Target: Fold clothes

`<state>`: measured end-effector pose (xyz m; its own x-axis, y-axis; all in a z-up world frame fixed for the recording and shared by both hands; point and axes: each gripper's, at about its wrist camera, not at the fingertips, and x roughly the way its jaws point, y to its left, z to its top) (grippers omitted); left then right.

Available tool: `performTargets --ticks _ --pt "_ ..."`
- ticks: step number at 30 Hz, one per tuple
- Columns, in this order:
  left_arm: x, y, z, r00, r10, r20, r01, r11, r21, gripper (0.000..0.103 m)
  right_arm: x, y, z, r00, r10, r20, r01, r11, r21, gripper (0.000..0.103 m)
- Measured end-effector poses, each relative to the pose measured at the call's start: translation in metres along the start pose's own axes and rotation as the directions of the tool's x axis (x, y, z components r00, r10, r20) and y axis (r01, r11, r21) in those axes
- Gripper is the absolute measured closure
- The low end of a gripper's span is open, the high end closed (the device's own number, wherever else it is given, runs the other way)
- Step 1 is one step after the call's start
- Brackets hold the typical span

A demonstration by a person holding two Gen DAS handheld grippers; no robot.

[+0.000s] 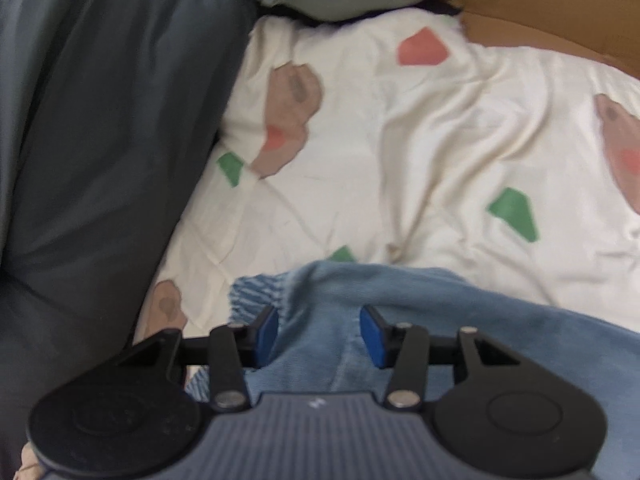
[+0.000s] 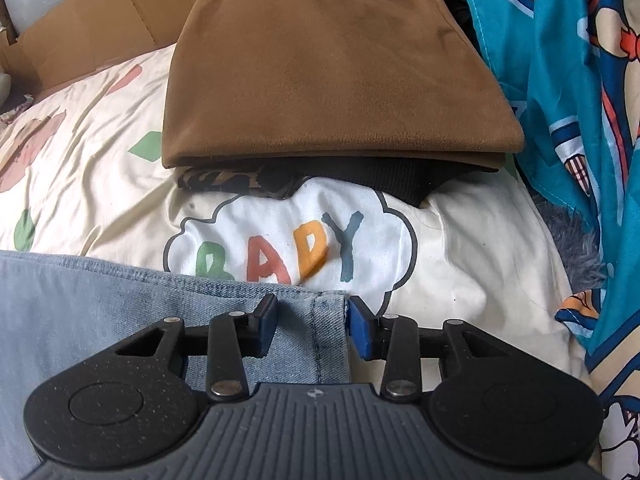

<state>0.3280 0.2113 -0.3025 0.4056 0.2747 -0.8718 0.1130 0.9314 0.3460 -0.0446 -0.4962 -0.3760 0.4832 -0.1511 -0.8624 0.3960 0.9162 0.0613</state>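
Under your two grippers: a cream bedsheet [image 1: 440, 140] printed with green, pink and tan shapes carries everything.
Jeans: your light blue jeans [image 1: 340, 320] lie across the sheet at 6 o'clock in both wrist views, bunched with a ribbed edge in the left view, flatter with a stitched hem in the right view.
Left gripper: your left gripper [image 1: 319, 332] has its blue pads parted with a raised fold of denim between them; whether the pads press the cloth you cannot tell.
Right gripper: your right gripper [image 2: 311, 330] straddles the hemmed corner of the jeans [image 2: 312, 320], one pad on denim, the other at its edge; a firm pinch cannot be told.
Brown garment: a folded brown garment [image 2: 332, 76] sits at 12 o'clock in the right view, atop dark and leopard-print cloth.
Lettering: a white cloud patch reading "BABY" [image 2: 288, 240] lies between that pile and the jeans.
Blue cartoon fabric: it [image 2: 560, 80] hangs at 3 o'clock.
Dark grey cloth: it [image 1: 100, 140] fills 9 o'clock in the left view.
Cardboard: brown cardboard [image 1: 540, 0] shows at 1 o'clock there.
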Motion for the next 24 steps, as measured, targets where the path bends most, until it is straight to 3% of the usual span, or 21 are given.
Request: performTargets --ticks 6,12,15,24 --pt "-0.020 -0.037 0.005 0.995 -0.086 0.040 0.082 0.993 0.088 0.050 0.001 -0.003 -0.001 1.000 0.010 -0.005 -0.010 1.000 0.012 0.060" --pt "-0.034 -0.094 0.005 0.975 -0.213 0.055 0.195 0.953 0.231 0.050 0.003 -0.004 -0.004 1.000 0.019 -0.016 -0.019 1.000 0.007 0.060" --pt "-0.036 -0.122 0.004 0.960 -0.276 0.043 0.254 0.926 0.281 0.050 0.002 -0.007 -0.005 0.999 0.028 -0.019 -0.027 1.000 0.011 0.073" --pt "-0.045 -0.185 0.004 0.924 -0.382 0.012 0.347 0.853 0.389 0.050 0.000 -0.008 -0.004 1.000 0.020 -0.016 -0.020 1.000 0.006 0.084"
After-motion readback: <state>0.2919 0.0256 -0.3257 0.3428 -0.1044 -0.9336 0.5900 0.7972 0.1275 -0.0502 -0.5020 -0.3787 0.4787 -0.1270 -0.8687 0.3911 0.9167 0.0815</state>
